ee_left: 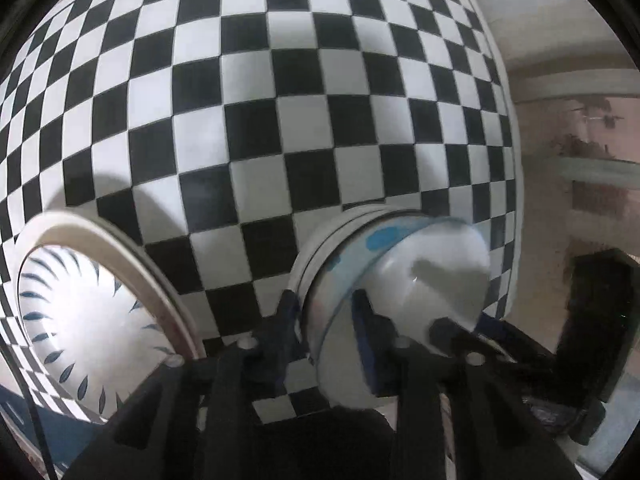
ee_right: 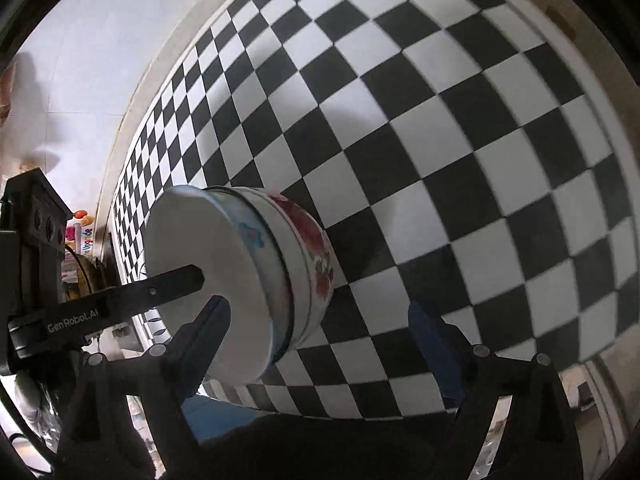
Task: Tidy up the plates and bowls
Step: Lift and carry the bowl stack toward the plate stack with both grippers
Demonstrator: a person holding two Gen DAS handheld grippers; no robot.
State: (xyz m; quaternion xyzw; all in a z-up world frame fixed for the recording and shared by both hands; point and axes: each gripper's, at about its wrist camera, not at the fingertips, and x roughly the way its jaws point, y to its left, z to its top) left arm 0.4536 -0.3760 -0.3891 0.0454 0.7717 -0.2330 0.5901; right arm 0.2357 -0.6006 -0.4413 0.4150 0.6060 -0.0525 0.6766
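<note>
In the left wrist view my left gripper (ee_left: 326, 320) is shut on the rim of a white bowl with blue spots (ee_left: 420, 280); one finger is inside, one outside. That bowl sits in a white stack (ee_left: 320, 248) on the checkered table (ee_left: 280, 120). A plate with blue leaf marks (ee_left: 80, 320) lies on a larger white plate at the left. In the right wrist view my right gripper (ee_right: 320, 316) is open and empty, next to the nested bowls: the blue-patterned bowl (ee_right: 208, 272) inside a red-flowered bowl (ee_right: 316, 256). The left gripper's finger (ee_right: 168, 284) reaches into the top bowl.
The checkered table's edge (ee_left: 508, 160) runs down the right of the left wrist view, with a reddish floor and furniture beyond. In the right wrist view a pale wall (ee_right: 80, 60) lies past the table's far edge, with small coloured items (ee_right: 82, 228) at the left.
</note>
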